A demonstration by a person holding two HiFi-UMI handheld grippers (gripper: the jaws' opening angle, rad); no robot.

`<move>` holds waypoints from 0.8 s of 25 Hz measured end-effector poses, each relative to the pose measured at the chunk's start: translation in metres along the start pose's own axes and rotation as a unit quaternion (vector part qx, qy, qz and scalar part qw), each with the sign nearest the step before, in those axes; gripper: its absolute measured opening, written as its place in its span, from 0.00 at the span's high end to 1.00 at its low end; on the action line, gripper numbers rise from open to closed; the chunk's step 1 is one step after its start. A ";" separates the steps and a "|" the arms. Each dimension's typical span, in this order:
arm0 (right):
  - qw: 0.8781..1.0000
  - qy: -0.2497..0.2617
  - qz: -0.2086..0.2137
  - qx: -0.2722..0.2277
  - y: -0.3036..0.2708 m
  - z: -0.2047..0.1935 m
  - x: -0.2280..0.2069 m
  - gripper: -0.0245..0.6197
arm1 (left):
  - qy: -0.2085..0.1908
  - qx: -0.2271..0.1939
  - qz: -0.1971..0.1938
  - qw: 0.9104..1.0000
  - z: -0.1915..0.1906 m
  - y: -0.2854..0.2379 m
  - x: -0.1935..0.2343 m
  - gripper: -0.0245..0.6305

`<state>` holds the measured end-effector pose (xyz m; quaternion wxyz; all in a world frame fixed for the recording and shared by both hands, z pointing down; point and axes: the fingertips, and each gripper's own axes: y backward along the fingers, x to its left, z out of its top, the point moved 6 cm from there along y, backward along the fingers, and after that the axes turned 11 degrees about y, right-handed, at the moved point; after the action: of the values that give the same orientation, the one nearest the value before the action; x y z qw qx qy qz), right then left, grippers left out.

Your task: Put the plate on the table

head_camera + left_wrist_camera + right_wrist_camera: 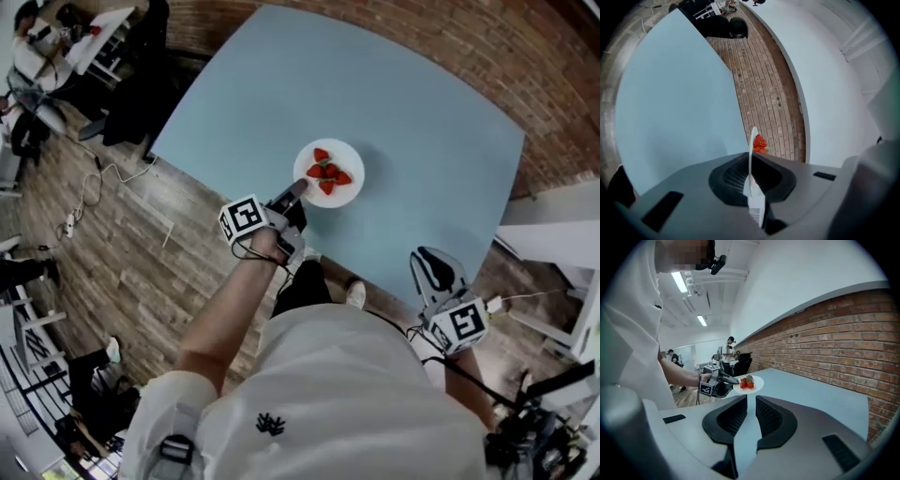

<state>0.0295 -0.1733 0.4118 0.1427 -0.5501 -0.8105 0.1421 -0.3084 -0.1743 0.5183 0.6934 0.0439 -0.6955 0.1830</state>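
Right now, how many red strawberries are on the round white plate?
5 red strawberries clustered on the round white plate: one farthest, two central, one right, one nearest. Overlap may hide others.

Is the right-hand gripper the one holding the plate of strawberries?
No, the left gripper clamps the plate by its rim, while the right gripper has nothing between its jaws.

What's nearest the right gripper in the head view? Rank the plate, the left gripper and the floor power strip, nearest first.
1. The plate, over the table, up-left of the right gripper.
2. The left gripper, clamped on the plate's left rim.
3. The power strip, on the floor, far left.
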 end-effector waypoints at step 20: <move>0.977 -0.095 -0.169 0.087 -0.065 0.032 -0.021 0.89 | -0.004 0.155 0.070 0.985 0.126 -0.206 0.084 0.95</move>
<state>-0.0305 -0.2185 0.4062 0.1343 -0.3748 -0.8860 0.2377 -0.3656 -0.3889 0.6443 0.6610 0.1028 -0.6625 0.3370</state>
